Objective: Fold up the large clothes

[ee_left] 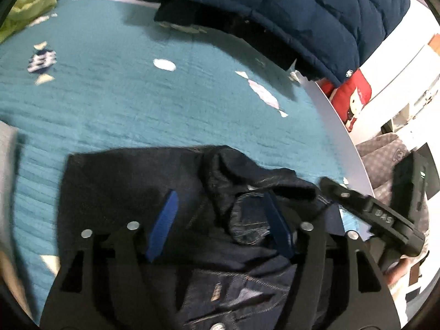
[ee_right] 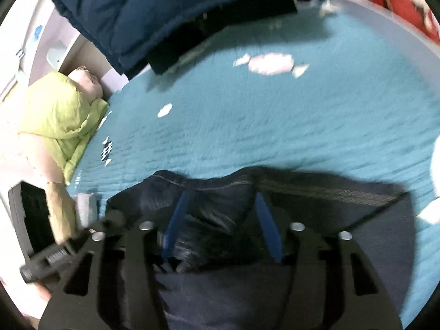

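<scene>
A dark denim garment [ee_left: 143, 187] lies on the teal quilted bed cover [ee_left: 137, 104], bunched up near both grippers. My left gripper [ee_left: 220, 200] is open, its blue-padded fingers [ee_left: 165, 220] spread over the bunched denim. The right gripper's black body [ee_left: 385, 220] shows at the right in the left wrist view. In the right wrist view my right gripper [ee_right: 222, 200] is open with a hump of the dark denim [ee_right: 217, 220] between its blue fingers [ee_right: 178, 211]. The left gripper's body [ee_right: 55, 255] shows at the lower left there.
A navy puffer jacket [ee_left: 302, 13] lies at the bed's far end, also in the right wrist view [ee_right: 154, 8]. A lime green cloth [ee_right: 60, 115] sits at the left bed edge. A red cushion [ee_left: 352, 96] stands beyond the bed's right edge. The bed cover [ee_right: 302, 126] carries candy prints.
</scene>
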{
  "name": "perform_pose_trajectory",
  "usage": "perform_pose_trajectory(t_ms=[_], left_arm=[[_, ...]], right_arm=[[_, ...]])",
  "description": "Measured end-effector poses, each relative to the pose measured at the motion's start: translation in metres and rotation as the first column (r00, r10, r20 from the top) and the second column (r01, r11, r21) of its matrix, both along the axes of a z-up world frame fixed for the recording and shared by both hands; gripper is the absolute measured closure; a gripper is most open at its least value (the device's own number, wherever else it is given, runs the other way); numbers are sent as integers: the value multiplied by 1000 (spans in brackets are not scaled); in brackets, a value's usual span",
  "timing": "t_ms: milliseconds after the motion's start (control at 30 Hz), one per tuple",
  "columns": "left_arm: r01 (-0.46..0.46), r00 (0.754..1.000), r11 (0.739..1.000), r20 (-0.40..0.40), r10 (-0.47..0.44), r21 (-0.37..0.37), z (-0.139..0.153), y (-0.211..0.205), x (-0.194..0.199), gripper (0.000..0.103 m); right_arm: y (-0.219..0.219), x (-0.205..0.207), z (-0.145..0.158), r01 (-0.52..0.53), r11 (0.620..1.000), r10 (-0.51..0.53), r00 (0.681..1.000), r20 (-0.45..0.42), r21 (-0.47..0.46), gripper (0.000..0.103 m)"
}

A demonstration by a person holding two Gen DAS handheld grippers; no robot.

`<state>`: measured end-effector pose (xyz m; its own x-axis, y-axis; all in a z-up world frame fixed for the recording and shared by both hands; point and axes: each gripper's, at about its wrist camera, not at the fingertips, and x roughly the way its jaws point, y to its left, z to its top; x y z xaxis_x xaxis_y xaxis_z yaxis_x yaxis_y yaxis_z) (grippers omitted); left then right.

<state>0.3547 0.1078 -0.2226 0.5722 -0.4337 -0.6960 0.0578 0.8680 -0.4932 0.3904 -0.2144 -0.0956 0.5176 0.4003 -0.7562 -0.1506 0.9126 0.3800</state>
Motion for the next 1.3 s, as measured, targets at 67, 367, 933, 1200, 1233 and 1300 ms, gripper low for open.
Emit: perform_pose_trajectory(t_ms=[67, 367, 933, 1200, 1233, 1300], left_arm=[[-40, 999, 998, -20, 41, 49, 1, 12, 5, 37], [-212, 960, 971, -165, 228, 110, -36, 57, 29, 41], [-142, 960, 986, -230, 158, 87, -35, 70, 30, 101], [-124, 961, 992, -249, 117, -13, -46, 60, 46, 35], [-130, 961, 992, -246, 126, 2, -46, 60, 46, 43], [-151, 943, 980, -280, 181, 126, -50, 63, 47, 103]], right_arm=[[-19, 0, 3, 33, 998, -33, 999, -1, -46, 52], [-99, 22, -51, 165, 980, -188, 951, -244, -112, 52], [-134, 27, -45, 269, 954, -298, 902, -311, -135, 48], [-118, 36, -63, 194, 959, -254, 911, -325, -206, 62], [-123, 36, -62, 220, 958, -271, 909, -318, -186, 79], [-131, 34, -62, 254, 957, -286, 899, -332, -136, 82]])
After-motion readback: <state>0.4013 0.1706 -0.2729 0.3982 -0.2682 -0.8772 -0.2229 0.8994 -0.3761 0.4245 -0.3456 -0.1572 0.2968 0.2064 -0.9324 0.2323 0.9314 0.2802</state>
